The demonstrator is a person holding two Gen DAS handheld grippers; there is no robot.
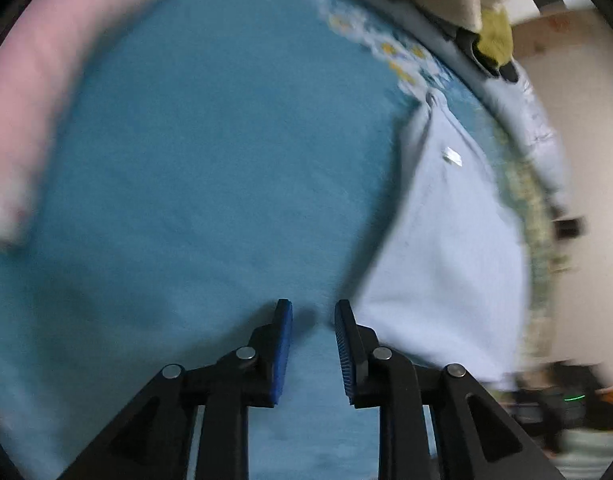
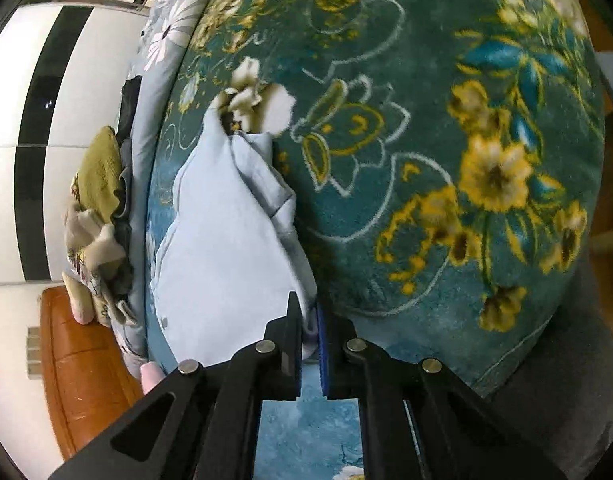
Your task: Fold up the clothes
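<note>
A pale blue garment lies on the teal flowered blanket of a bed. My right gripper is shut on the garment's near edge, with cloth pinched between its pads. In the left wrist view the same garment lies at the right with a small white tag showing. My left gripper is open and empty, just left of the garment's lower corner, over plain blue blanket.
A pink cloth lies along the left in the left wrist view. A pile of yellow-green and beige clothes sits at the bed's edge beside a wooden headboard. A white and black wardrobe stands behind.
</note>
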